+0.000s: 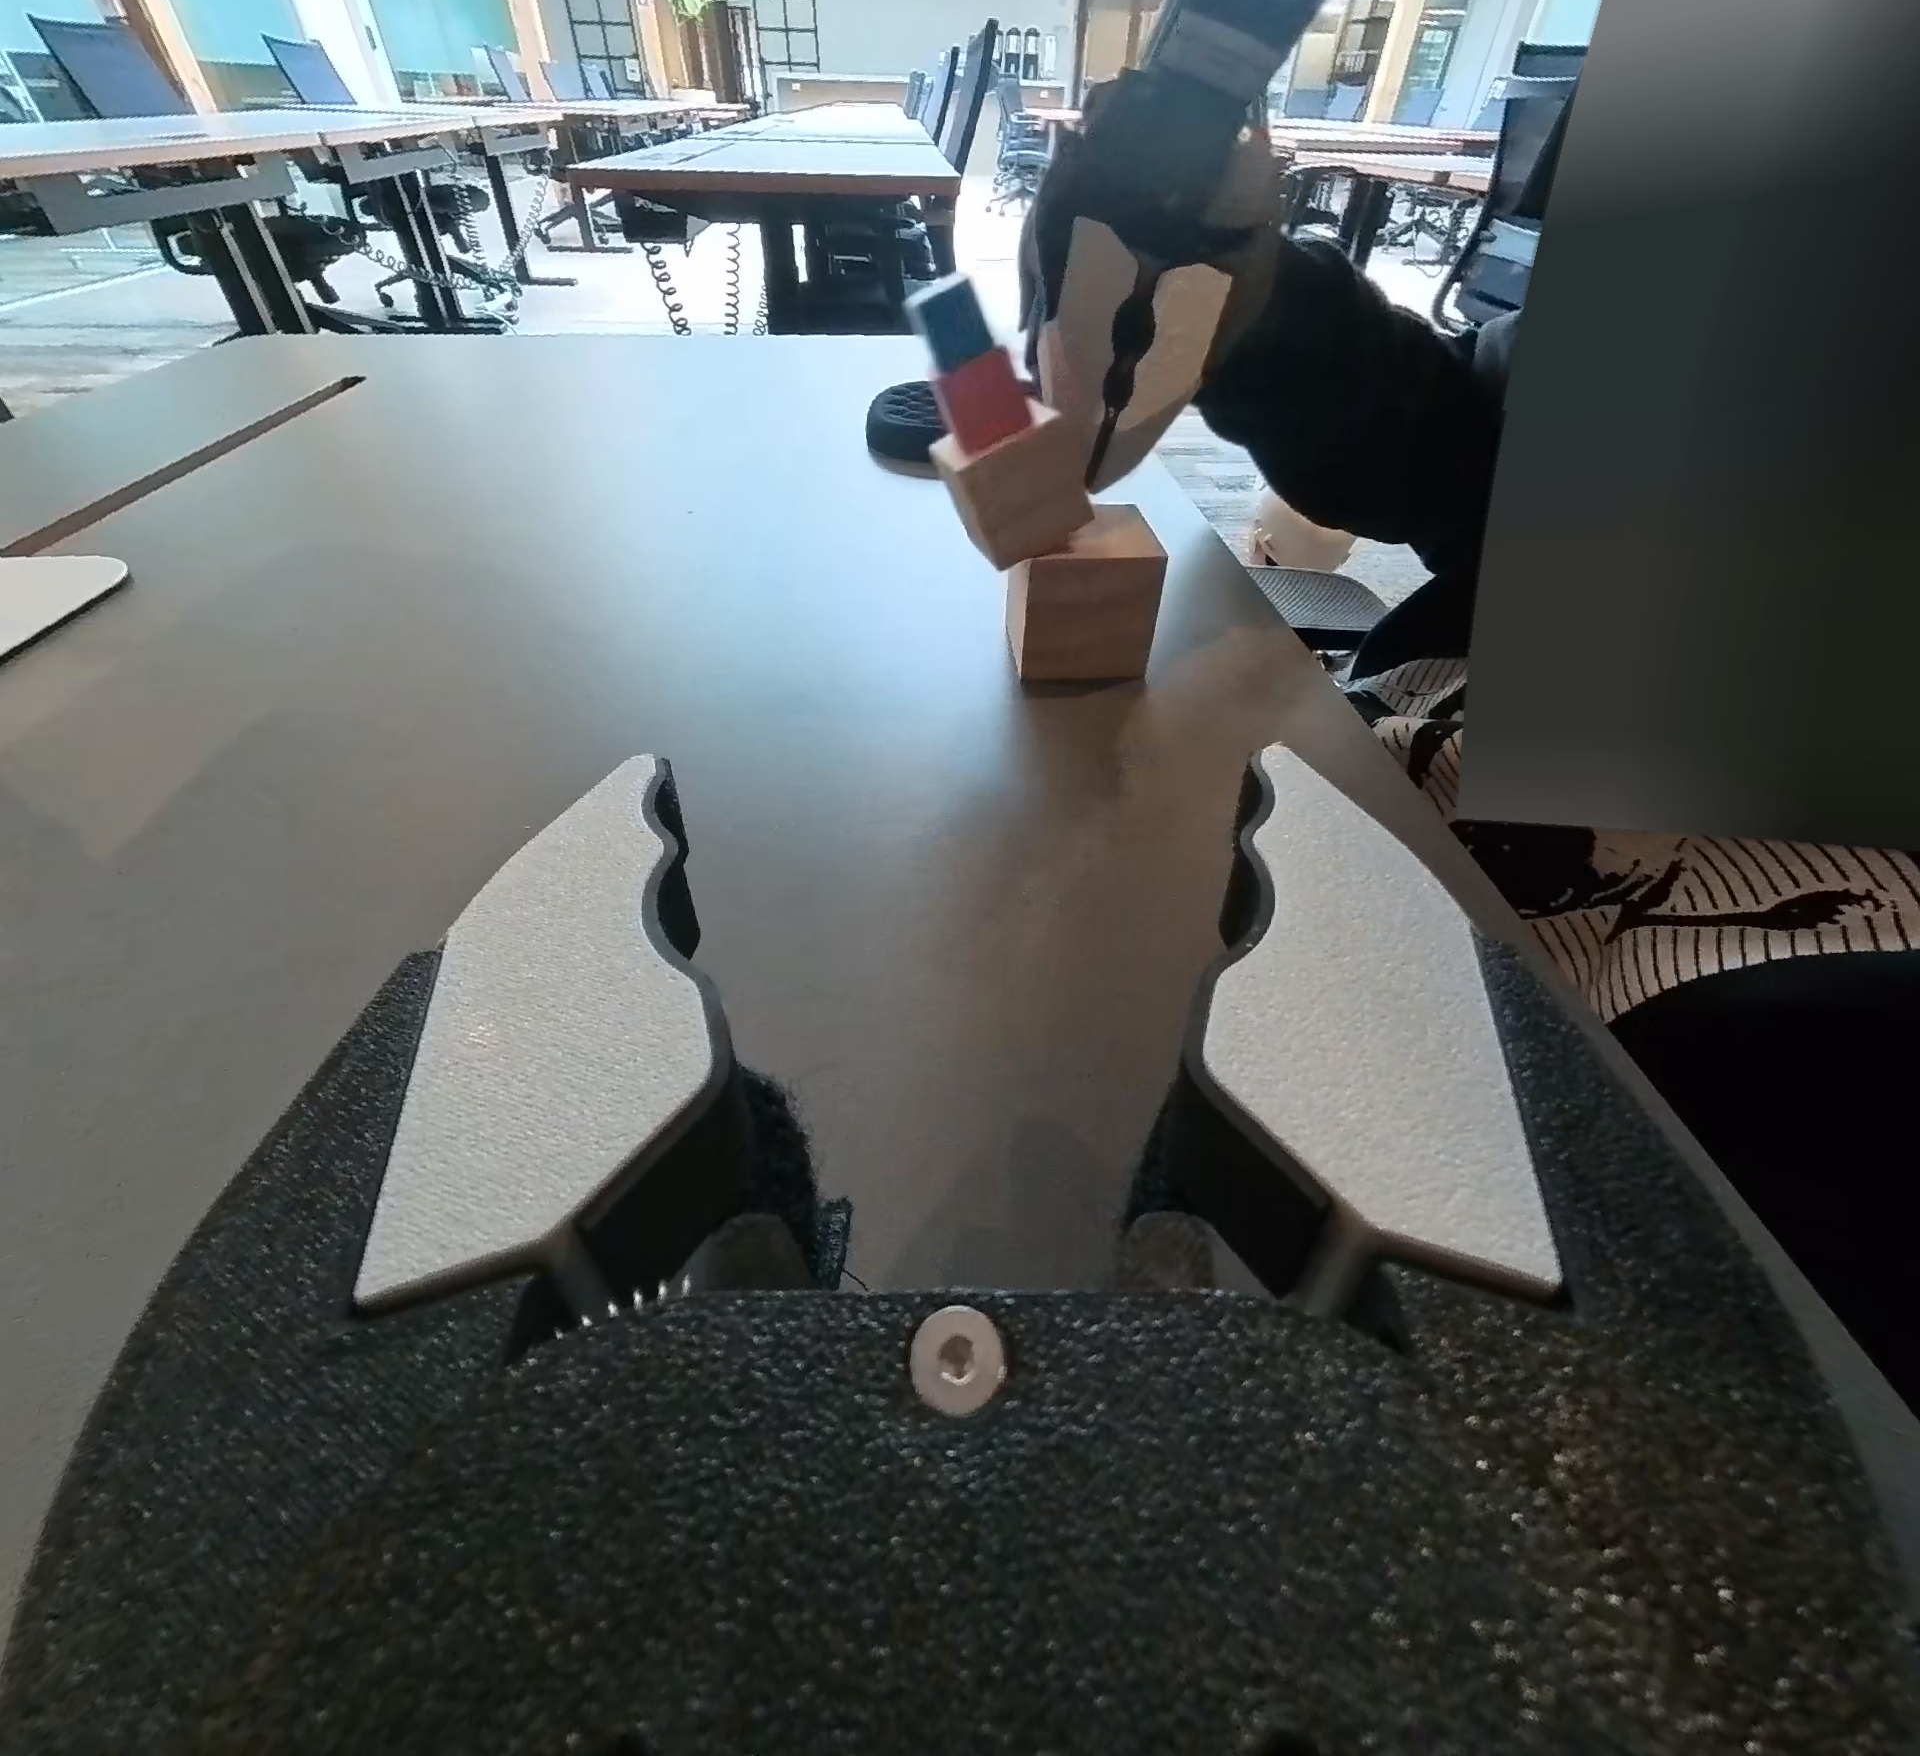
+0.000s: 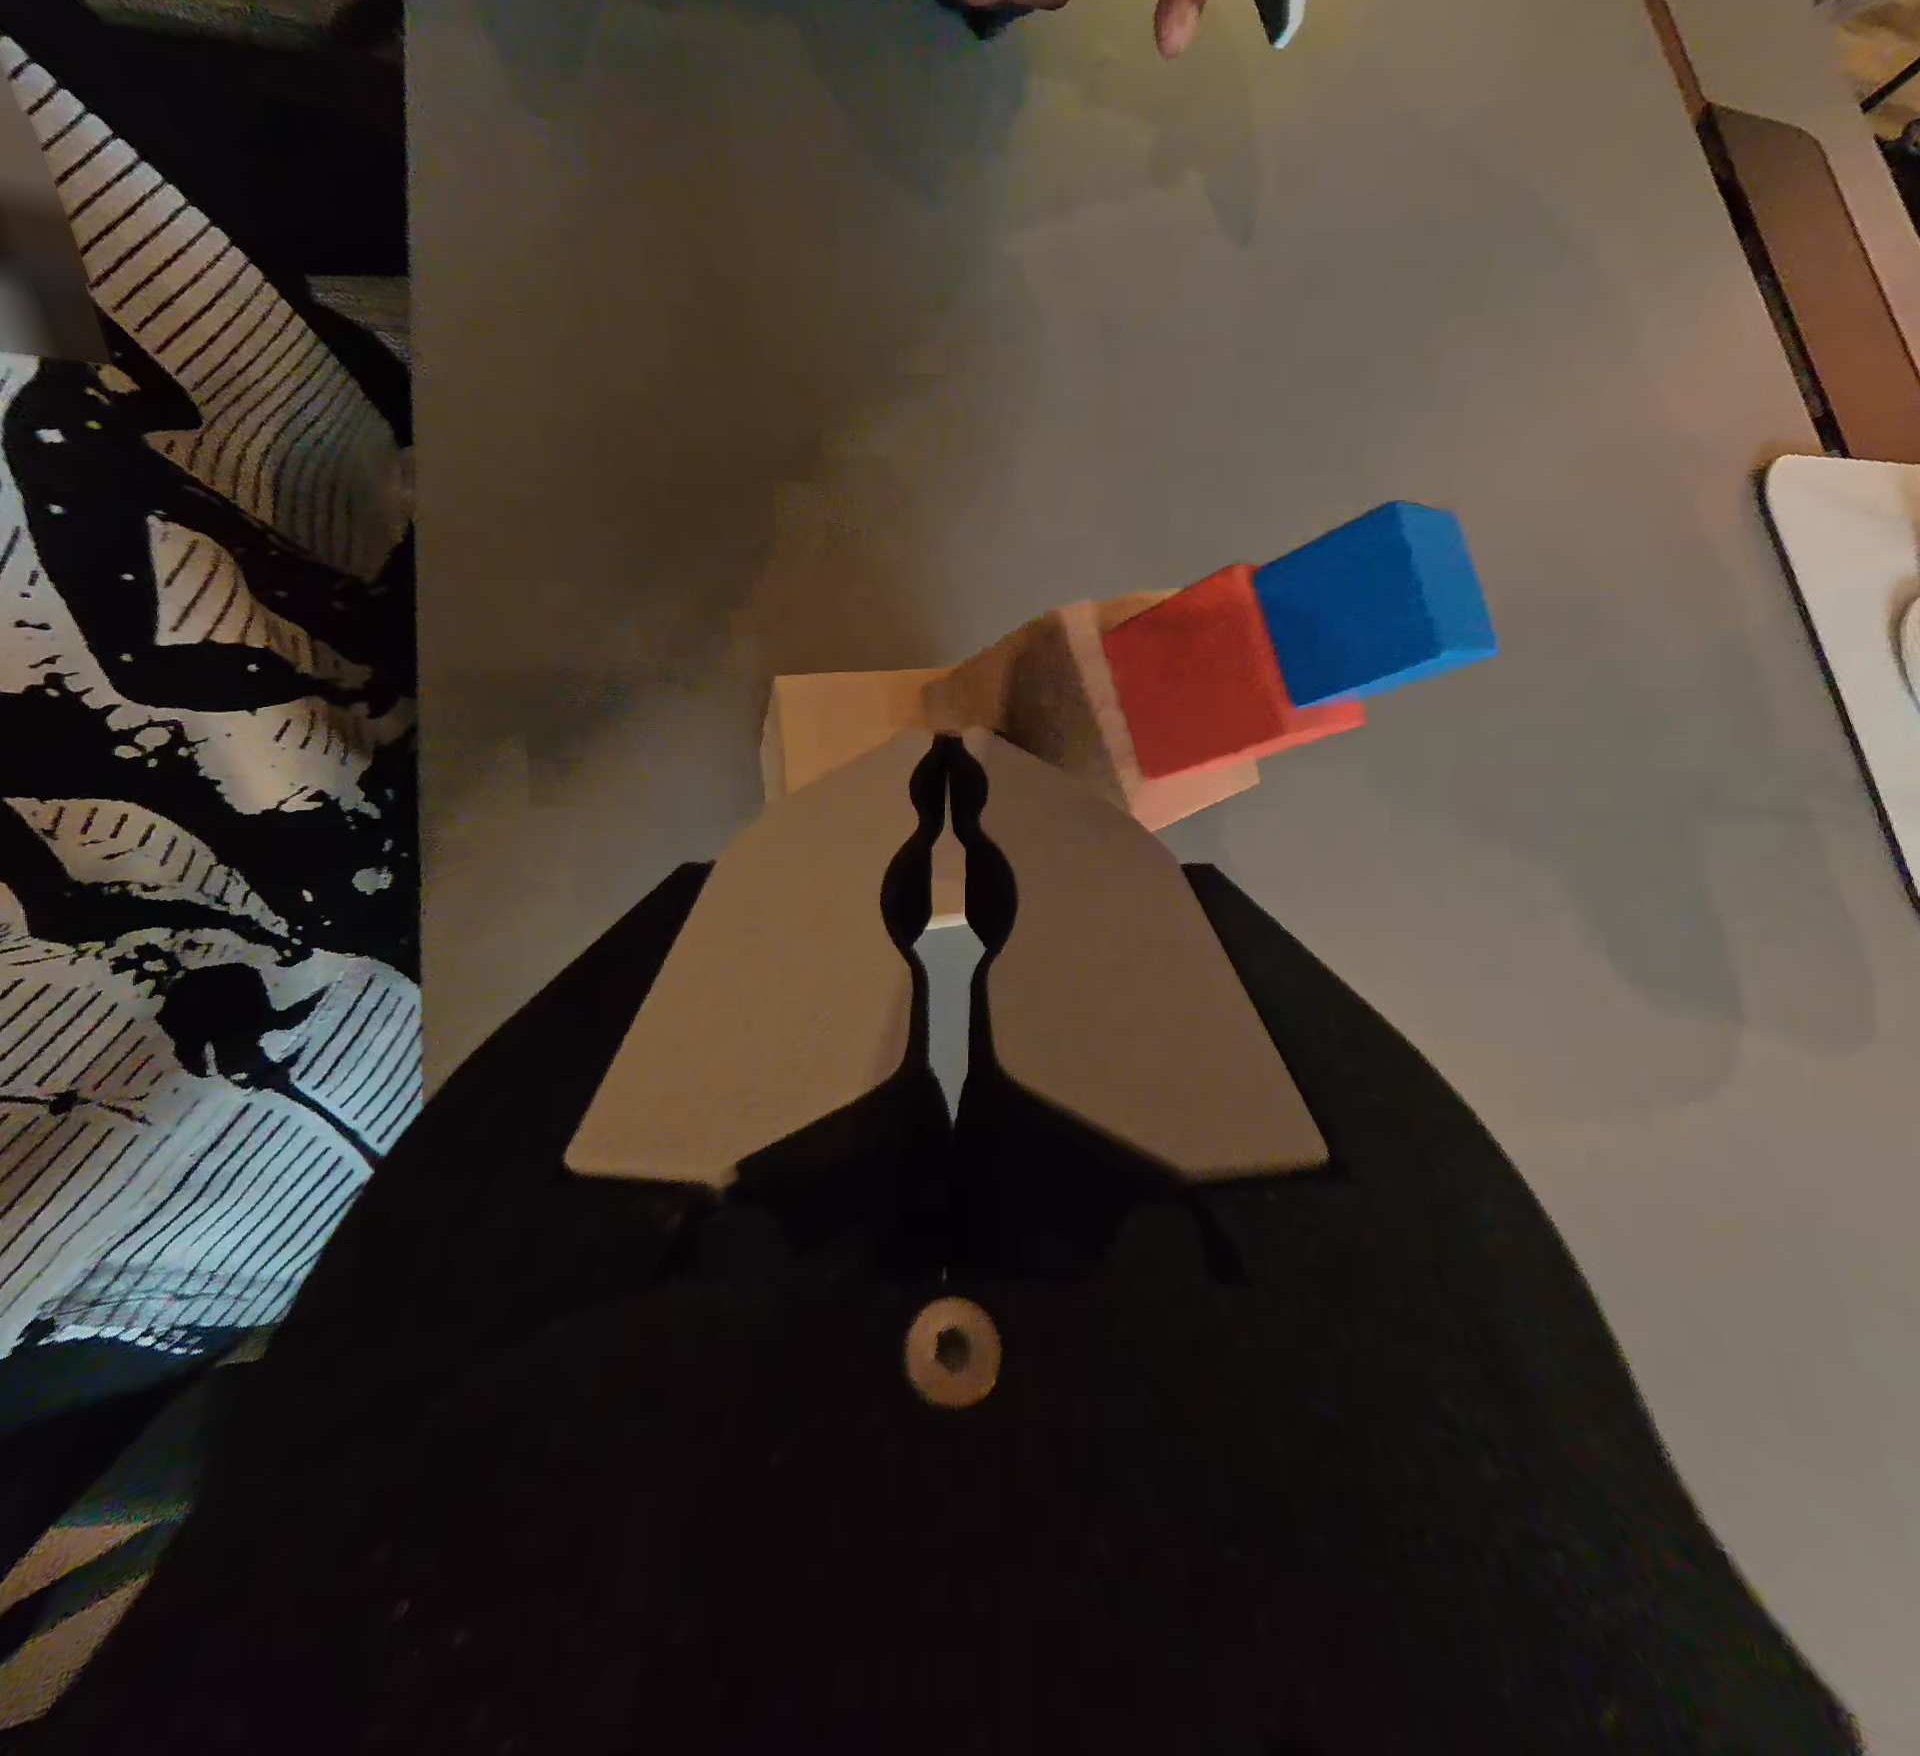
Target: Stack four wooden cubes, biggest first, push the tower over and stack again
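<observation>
left gripper [image 1: 961,875] fingers spread wide, empty, low over grey table [image 1: 520,667] | four cubes: largest wooden cube [image 1: 1086,610] flat near table's right edge; second wooden cube [image 1: 1013,496], red cube [image 1: 982,402], blue cube [image 1: 951,319] tipping leftward as a column | right gripper [image 1: 1101,449] fingers pressed together, tips against tilted stack

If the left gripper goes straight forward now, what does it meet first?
Probably nothing near: the open left gripper points over the bare table. The tipping tower's bottom cube seems to be slightly right of its line.

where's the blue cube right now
In the left wrist view the blue cube tops the toppling tower right of centre, above the red cube, beside the shut right hand-held gripper.
</observation>
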A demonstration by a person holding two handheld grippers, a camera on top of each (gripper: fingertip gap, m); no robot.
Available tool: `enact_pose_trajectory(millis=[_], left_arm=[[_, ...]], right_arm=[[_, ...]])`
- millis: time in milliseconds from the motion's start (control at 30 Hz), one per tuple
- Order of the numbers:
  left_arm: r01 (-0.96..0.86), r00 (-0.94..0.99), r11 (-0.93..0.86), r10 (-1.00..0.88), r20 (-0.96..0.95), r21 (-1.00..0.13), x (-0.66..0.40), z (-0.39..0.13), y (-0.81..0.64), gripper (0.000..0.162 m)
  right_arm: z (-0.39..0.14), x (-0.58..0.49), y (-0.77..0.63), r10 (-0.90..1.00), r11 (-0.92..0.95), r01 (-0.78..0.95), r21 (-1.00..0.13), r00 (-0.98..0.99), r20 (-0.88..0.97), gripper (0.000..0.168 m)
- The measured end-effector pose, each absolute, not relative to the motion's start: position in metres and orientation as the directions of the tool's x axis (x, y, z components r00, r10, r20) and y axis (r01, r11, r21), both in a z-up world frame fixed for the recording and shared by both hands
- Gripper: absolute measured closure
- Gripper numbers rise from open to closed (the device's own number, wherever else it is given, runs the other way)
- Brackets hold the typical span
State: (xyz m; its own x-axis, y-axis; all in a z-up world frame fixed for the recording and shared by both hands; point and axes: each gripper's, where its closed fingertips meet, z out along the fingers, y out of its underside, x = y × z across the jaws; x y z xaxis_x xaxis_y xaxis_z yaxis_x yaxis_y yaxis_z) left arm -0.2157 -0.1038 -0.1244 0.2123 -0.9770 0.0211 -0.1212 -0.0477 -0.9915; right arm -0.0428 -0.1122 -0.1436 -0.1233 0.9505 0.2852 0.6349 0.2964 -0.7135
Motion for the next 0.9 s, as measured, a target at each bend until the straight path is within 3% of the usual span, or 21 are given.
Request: enact_pose_trajectory(millis=[567,667,900], left_arm=[[-0.125,0.210,-0.049,-0.977,0.022,-0.991,-0.215,-0.125,-0.104,0.062],[-0.122,0.212,-0.052,-0.977,0.025,-0.991,-0.215,-0.125,-0.104,0.062],[-0.118,0.219,-0.054,-0.975,0.028,-0.992,-0.216,-0.124,-0.103,0.062]], right_arm=[[-0.136,-0.029,-0.093,0.944,0.293,0.649,-0.703,-0.079,0.321,0.161],[-0.129,-0.014,-0.083,0.958,0.236,0.630,-0.740,-0.022,0.287,0.145],[-0.099,0.034,-0.054,0.983,0.105,0.486,-0.868,0.084,0.166,0.070]])
